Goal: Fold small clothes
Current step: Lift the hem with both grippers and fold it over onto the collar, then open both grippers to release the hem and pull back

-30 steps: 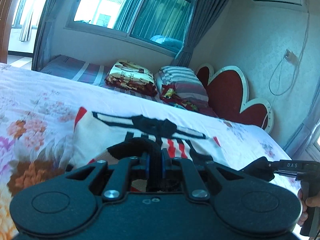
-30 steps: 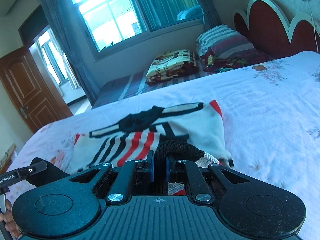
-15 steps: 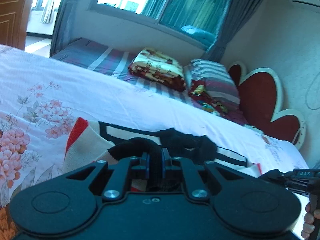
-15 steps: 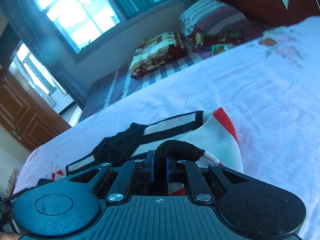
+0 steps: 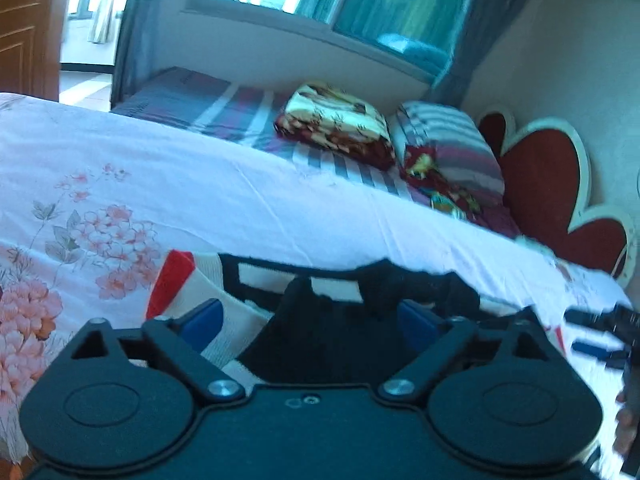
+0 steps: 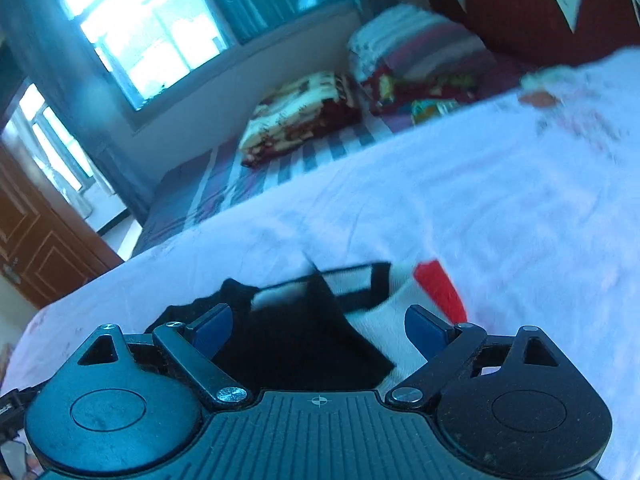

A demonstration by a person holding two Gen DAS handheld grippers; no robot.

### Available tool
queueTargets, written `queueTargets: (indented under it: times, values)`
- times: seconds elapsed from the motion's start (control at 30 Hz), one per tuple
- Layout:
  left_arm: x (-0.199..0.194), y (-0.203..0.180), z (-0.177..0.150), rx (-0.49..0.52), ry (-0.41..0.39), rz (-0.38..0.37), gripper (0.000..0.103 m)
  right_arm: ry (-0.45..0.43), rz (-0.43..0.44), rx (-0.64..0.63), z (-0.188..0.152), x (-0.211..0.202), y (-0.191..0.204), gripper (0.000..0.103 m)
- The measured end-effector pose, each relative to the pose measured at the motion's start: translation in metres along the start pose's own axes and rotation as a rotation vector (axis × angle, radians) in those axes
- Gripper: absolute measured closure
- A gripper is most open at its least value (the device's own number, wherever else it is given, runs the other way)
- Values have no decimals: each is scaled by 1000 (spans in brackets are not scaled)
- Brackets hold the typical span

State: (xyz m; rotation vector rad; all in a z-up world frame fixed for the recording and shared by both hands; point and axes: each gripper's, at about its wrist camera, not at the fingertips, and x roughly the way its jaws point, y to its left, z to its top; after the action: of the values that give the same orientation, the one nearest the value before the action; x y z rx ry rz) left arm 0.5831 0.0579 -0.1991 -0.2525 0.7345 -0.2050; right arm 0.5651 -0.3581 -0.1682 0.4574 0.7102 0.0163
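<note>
A small white knit garment (image 5: 208, 280) with red and black stripes lies folded on the floral bedsheet (image 5: 120, 184). Its black hem (image 5: 320, 340) rests loose between the blue pads (image 5: 200, 320) of my left gripper (image 5: 308, 320), whose jaws are opening and do not press on it. In the right wrist view the same garment (image 6: 384, 320) shows a red cuff (image 6: 440, 288). There the black hem (image 6: 300, 340) lies between the spread jaws of my right gripper (image 6: 318, 324), also opening and off the cloth. The right gripper (image 5: 600, 332) shows blurred at the left view's right edge.
Behind the sheet lie a striped mattress strip (image 5: 224, 104), a patterned folded blanket (image 5: 336, 124) and a striped pillow (image 5: 444, 144). A red heart-shaped headboard (image 5: 540, 176) stands at the right. A wooden door (image 6: 36, 248) and a window (image 6: 144, 28) are farther back.
Both grippers were shut on the black hem and carried it forward over the garment. Now both stand open and the hem lies released on the folded garment.
</note>
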Motion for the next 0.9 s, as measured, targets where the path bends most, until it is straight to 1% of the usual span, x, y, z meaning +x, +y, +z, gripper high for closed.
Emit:
queueTargets:
  times: [0.07,0.13,0.17,0.2,0.23,0.27,0.3,0.33,0.37,0.4,0.43,0.47,0.5,0.6,0.67,0.77,0.9]
  values:
    - [4,1,-3,41,17,15,20,7,-24,-55,-1,2,4,11]
    - [8,2,-6,57,29,40,20,28,-56,-126,-6,10,9,12]
    - [11,3,-7,53,43,41,24,40,-71,-149,-10,16,10,14]
    - [15,4,-8,50,61,37,33,55,-83,-164,-13,21,10,24]
    - [18,4,-10,53,77,30,38,73,-95,-176,-18,28,9,36]
    - [22,3,-11,67,90,33,45,88,-102,-181,-19,33,9,41]
    - [24,1,-13,86,90,44,47,100,-108,-188,-23,38,9,46]
    - [25,0,-14,98,86,47,47,103,-108,-200,-26,42,8,46]
    - [26,-1,-14,104,85,48,52,101,-111,-222,-29,44,10,46]
    - [26,-1,-15,107,82,54,65,97,-113,-252,-32,45,14,52]
    - [26,-2,-14,108,81,57,77,99,-106,-281,-34,46,16,80]
    - [28,-1,-14,99,95,46,99,103,-110,-299,-35,46,19,91]
    - [28,-1,-15,92,98,41,98,102,-113,-309,-36,46,20,92]
    - [23,-5,-18,123,70,27,99,89,-97,-301,-36,44,19,96]
    - [19,-7,-17,115,38,22,99,43,-96,-294,-36,38,19,97]
    - [13,-6,-9,96,-20,32,99,-22,-86,-275,-25,28,21,97]
    - [8,-7,1,94,-74,49,99,-53,-91,-285,-16,27,27,97]
